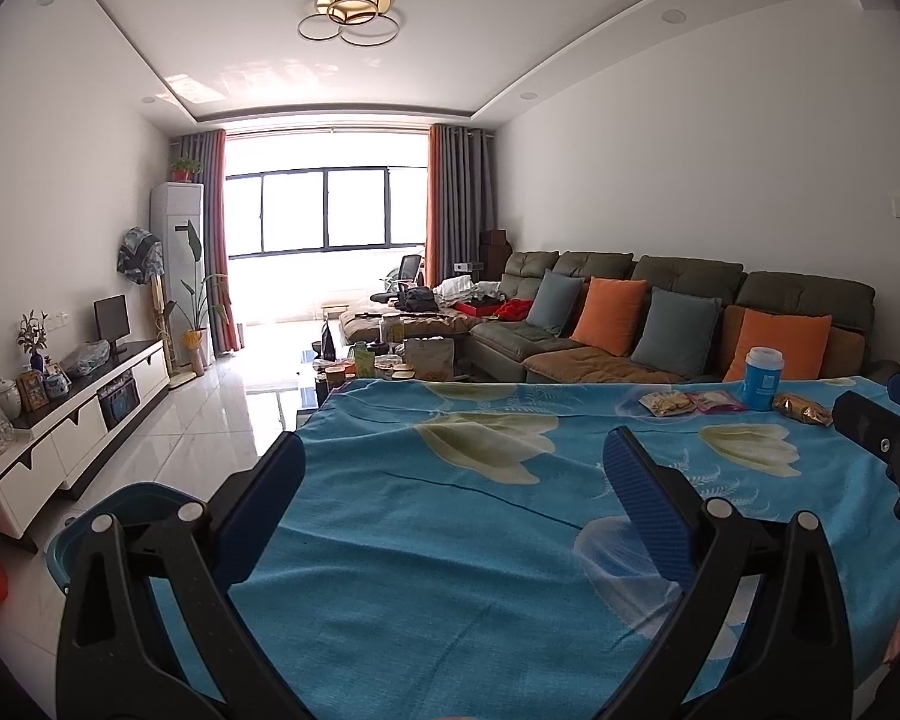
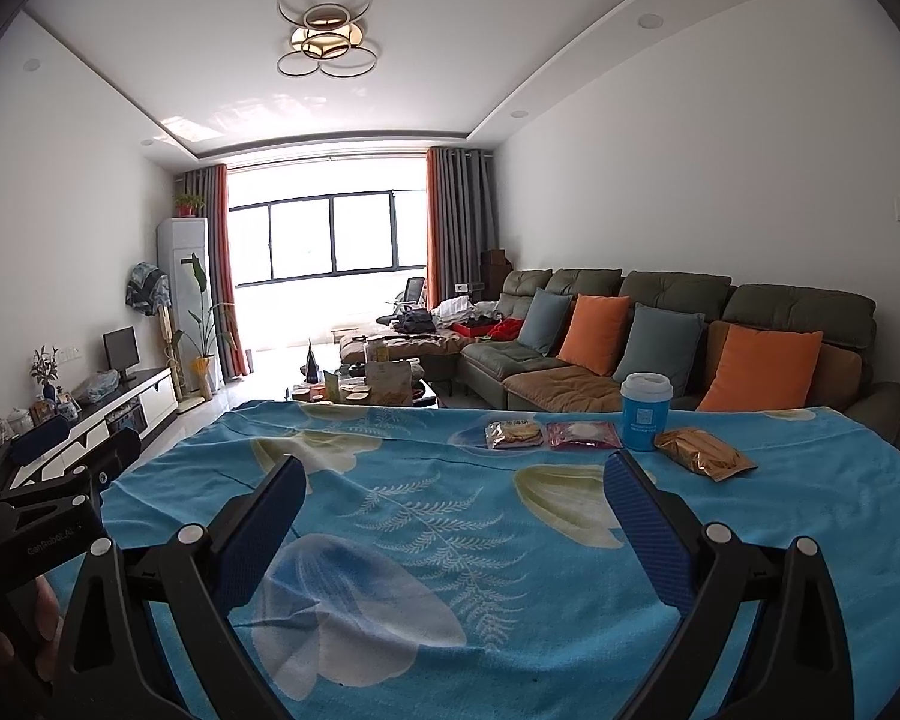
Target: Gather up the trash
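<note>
trash sits untouched beside the blue paper cup with white lid [image 2: 646, 411]: a gold crinkled foil wrapper [image 2: 703, 452] to its right, long axis slanting toward me, a pink packet [image 2: 582, 435] and a clear biscuit packet [image 2: 513, 435] to its left. i judge nothing collected yet. my left gripper [image 1: 455, 465] and right gripper [image 2: 455, 483] gape wide, empty.

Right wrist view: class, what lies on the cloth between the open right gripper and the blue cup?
Only bare floral cloth separates the right gripper from the blue cup; the right wrist view shows it.
</note>
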Demonstrator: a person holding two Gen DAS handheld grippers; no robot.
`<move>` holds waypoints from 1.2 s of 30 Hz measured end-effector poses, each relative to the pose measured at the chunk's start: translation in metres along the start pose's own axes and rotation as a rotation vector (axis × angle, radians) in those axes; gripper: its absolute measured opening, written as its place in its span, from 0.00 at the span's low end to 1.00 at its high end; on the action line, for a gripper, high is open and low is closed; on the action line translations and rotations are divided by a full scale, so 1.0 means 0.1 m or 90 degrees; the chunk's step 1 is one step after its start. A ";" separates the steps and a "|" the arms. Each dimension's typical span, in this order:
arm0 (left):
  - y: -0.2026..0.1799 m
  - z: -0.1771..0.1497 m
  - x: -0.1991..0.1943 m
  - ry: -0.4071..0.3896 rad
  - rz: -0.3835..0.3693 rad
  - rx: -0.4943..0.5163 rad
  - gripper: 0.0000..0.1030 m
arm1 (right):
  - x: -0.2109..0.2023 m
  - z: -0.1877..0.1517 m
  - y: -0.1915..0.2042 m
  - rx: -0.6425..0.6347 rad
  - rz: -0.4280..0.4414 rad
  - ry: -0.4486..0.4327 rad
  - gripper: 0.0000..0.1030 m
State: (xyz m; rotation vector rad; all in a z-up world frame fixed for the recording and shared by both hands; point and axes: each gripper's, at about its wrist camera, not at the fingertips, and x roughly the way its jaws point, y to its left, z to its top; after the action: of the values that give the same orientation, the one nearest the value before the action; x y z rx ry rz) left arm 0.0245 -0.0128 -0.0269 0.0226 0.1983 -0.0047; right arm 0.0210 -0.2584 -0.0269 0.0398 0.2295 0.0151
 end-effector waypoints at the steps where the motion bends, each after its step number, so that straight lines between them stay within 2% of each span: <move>1: 0.00 0.00 0.00 0.000 0.000 0.000 0.95 | 0.00 0.00 0.00 0.000 0.000 0.001 0.93; 36: -0.01 -0.02 0.01 0.001 0.007 0.003 0.95 | 0.01 0.03 0.00 0.006 -0.003 -0.004 0.93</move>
State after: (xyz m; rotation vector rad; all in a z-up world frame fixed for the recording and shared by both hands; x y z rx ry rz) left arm 0.0253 -0.0139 -0.0294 0.0284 0.1995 0.0055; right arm 0.0232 -0.2586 -0.0242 0.0493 0.2231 0.0092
